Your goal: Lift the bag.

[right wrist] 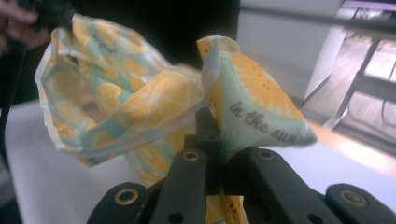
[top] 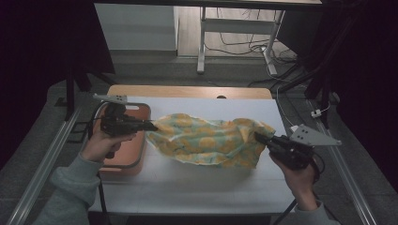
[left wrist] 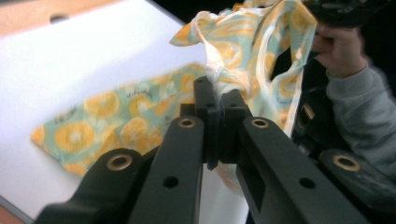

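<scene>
A thin cloth [top: 206,139] printed with orange slices on pale green hangs stretched between both grippers above the white table [top: 187,185]. My left gripper [top: 154,125] is shut on the cloth's left end, and in the left gripper view the fabric [left wrist: 140,116] is pinched between the black jaws at the gripper [left wrist: 218,100]. My right gripper [top: 257,136] is shut on the cloth's right corner. In the right gripper view that corner [right wrist: 257,107], lettered "in the sun", sticks up from the closed jaws at the gripper [right wrist: 215,122]. The cloth's middle sags toward the table.
An orange tray [top: 136,154] lies on the table's left side under my left hand. A wooden strip [top: 187,91] runs along the far edge. Beyond it stand a metal table frame [top: 202,42] and floor cables [top: 253,47]. Rails flank the table.
</scene>
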